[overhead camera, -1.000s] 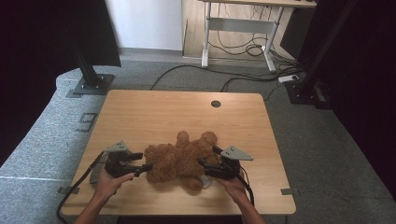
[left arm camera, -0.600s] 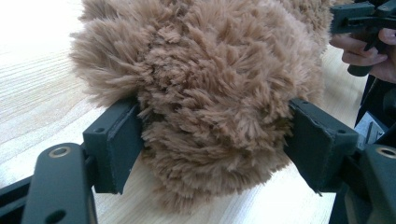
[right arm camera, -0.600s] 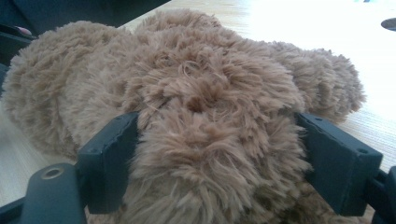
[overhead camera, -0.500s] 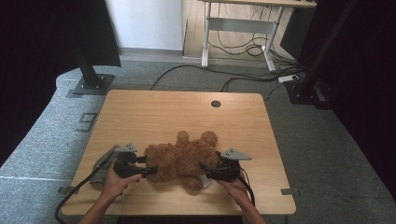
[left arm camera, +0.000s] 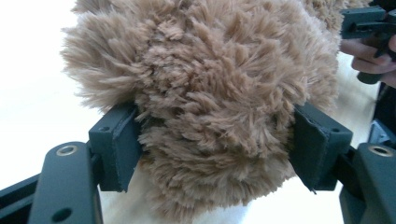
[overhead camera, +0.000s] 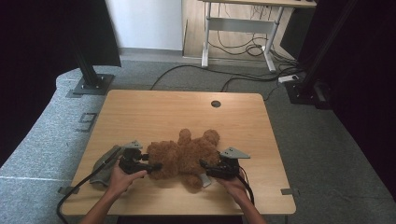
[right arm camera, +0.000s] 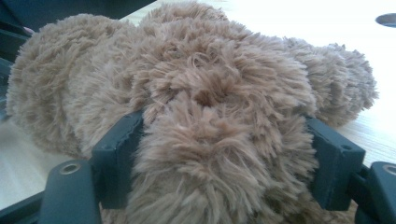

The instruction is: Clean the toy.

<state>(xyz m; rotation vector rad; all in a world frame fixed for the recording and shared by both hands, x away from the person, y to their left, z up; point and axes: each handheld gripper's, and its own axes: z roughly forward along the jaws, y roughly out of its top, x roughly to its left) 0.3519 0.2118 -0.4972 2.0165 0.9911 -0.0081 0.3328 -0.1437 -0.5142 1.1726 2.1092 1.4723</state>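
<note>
A brown plush teddy bear (overhead camera: 184, 156) lies on the wooden table (overhead camera: 140, 112), near its front edge. My left gripper (overhead camera: 156, 165) reaches in level from the left. In the left gripper view its pads (left arm camera: 119, 144) press on a rounded furry part of the bear (left arm camera: 210, 93), and the jaws have closed a little. My right gripper (overhead camera: 203, 164) comes in from the right. Its pads (right arm camera: 116, 154) squeeze a thick lump of fur (right arm camera: 219, 121), and these jaws have just been closing on it. The fur hides the inner pad faces.
A round cable hole (overhead camera: 215, 103) sits at the table's far side. A grey cable (overhead camera: 100, 168) trails off the front left edge. Black stands (overhead camera: 91, 77) and desk legs (overhead camera: 205, 42) stand on the floor beyond. The other gripper (left arm camera: 369, 23) shows past the bear.
My left gripper has moved right, up against the bear's left end. The right gripper has stayed where it was at the bear's right side.
</note>
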